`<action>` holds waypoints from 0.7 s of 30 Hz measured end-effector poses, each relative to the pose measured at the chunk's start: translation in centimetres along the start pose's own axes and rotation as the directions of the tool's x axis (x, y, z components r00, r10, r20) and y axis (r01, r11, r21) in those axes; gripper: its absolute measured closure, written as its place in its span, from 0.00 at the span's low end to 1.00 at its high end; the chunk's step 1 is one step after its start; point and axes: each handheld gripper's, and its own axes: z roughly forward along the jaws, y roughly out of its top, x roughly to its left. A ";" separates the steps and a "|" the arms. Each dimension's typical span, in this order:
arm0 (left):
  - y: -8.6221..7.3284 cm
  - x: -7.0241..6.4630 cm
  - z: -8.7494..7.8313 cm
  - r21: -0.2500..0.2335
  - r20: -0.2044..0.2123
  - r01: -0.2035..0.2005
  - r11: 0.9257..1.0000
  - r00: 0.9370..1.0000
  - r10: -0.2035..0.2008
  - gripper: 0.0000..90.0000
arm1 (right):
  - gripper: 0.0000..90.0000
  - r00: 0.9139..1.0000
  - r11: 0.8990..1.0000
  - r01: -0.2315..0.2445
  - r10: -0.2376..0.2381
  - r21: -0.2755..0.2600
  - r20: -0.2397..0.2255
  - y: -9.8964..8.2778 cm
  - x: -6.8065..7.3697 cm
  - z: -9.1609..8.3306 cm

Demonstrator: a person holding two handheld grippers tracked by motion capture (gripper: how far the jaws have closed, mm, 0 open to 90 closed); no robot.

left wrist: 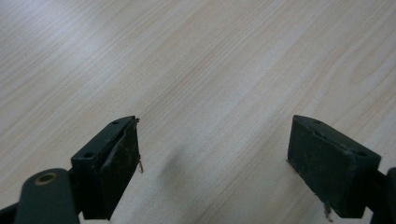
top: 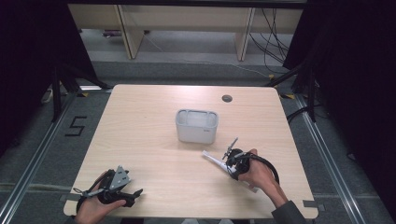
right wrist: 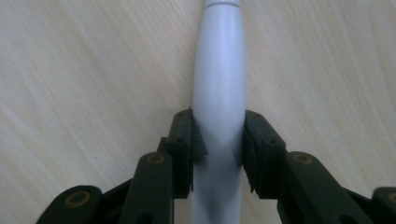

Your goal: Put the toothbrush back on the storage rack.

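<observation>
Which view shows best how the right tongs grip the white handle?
The right gripper view: the white handle sits squarely between both pads of the right tongs, pressed on each side. The high view shows it small, lying on the table near the grey container. The left gripper view shows bare tabletop.

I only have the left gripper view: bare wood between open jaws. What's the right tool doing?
Observer: The right tool is shut on a white handle, pads against both its sides.
Operator: Lifted or on the table?
Observer: Cannot tell its height; in the high view the handle lies slanted over the table, its tip toward the grey bin.
Operator: Bin upright?
Observer: Yes, open top up, at the table's middle.
</observation>
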 end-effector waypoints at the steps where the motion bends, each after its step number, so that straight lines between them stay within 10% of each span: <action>1: 0.0 0.0 0.0 -0.001 -0.001 0.000 1.000 1.000 0.000 0.18 | 0.74 0.999 0.999 -0.032 0.032 -0.030 0.006 -0.2 0.2 -0.2; 12: 0.0 -0.1 0.0 0.001 0.000 0.001 1.000 1.000 -0.001 0.18 | 0.74 0.999 0.976 -0.024 0.028 -0.216 0.016 -2.0 -0.2 -4.4; 21: 0.0 -0.1 0.0 0.003 0.004 0.007 1.000 1.000 -0.007 0.18 | 0.74 0.998 0.905 -0.060 0.068 -0.421 0.005 -2.4 -1.2 -7.6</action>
